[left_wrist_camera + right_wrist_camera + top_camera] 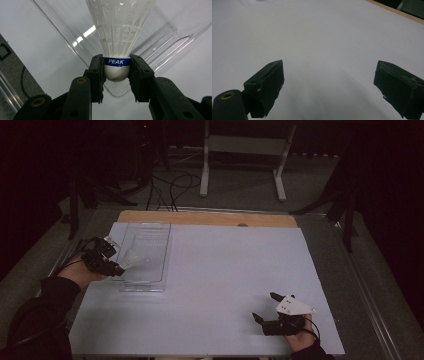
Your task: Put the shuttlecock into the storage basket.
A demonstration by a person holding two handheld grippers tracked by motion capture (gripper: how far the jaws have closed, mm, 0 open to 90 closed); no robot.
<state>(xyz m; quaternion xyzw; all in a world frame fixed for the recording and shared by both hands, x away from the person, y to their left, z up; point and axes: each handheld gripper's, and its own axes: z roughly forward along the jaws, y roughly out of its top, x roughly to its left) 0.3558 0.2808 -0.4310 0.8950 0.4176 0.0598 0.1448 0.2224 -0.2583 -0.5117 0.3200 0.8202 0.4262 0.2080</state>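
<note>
Item 1: white plastic shuttlecock, branded PEAK, cork base clamped between my left gripper jaws, skirt pointing straight away from the claw, long axis in line with it. Position: centre of the left gripper view, over the near corner of the clear plastic tray at left of the high view

Item 2: right gripper, lower right, jaws wide, holding nothing, well apart from the tray; my left is nearer

Table seen from above, facing forward and down. Left gripper view set close behind its jaws, clear tray just ahead, shared with high view. Right gripper view aimed low across bare table.
</note>
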